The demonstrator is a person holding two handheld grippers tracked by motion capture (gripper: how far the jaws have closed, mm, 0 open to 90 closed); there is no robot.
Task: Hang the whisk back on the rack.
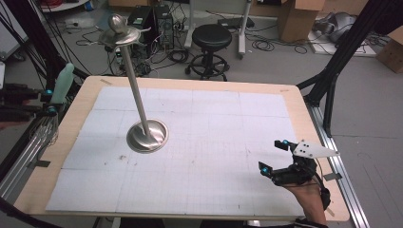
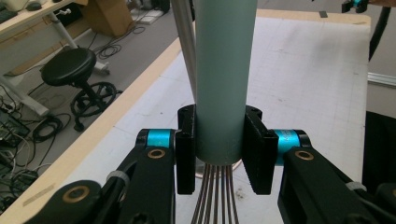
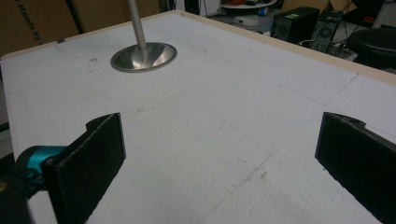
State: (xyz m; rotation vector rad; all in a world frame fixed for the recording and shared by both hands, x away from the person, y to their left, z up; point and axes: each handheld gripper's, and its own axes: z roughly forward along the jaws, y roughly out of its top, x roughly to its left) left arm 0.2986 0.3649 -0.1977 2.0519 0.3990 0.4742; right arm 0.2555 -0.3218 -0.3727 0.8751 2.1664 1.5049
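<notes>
A whisk with a pale green handle and thin metal wires is clamped between the black jaws of my left gripper. In the high view that gripper hangs off the table's left edge, with the whisk handle pointing up and the wires hanging below. A steel stand with a round base and a tall leaning pole stands left of the table's middle. My right gripper rests near the front right corner, open with nothing between its jaws. In its own view the right gripper faces the stand base.
A white gridded mat covers the wooden table. On the floor behind are a black stool, tangled cables, computer cases and cardboard boxes. Black frame legs rise at the right.
</notes>
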